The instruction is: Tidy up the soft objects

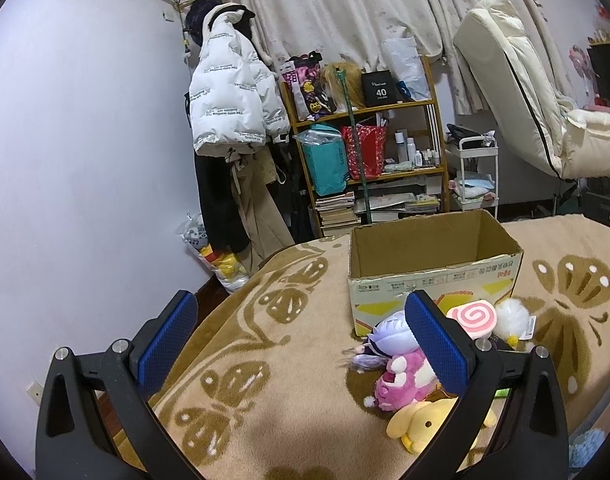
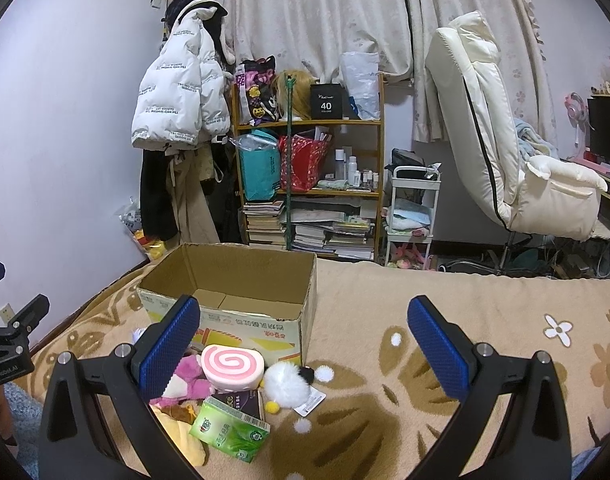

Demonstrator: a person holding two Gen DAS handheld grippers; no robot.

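Right wrist view shows the soft objects heaped on the blanket (image 2: 385, 304) directly in front of the cardboard box (image 2: 233, 312), all outside it; the box interior visible from here appears empty. Nearest the box front lies the pink swirl cushion (image 2: 233, 366), touching the white fluffy toy (image 2: 287, 386) on its right and the pink plush (image 2: 185, 380) on its left. A yellow plush (image 1: 429, 426) and a lilac-haired doll (image 1: 389, 334) lie on the left of the pile. Judged light, compressible and non-fragile; each should tolerate a firm pinch across the body, the fluffy toy's pile being likely to slip. A green tissue pack (image 2: 231, 432) and a dark carton (image 2: 241, 402) lie nearer than the cushion; both are stiffer.

Right gripper (image 2: 303, 348) stands spread wide, holding nothing, above the blanket on the box's right. Left gripper (image 1: 301, 340) is likewise spread and empty, left of the box.
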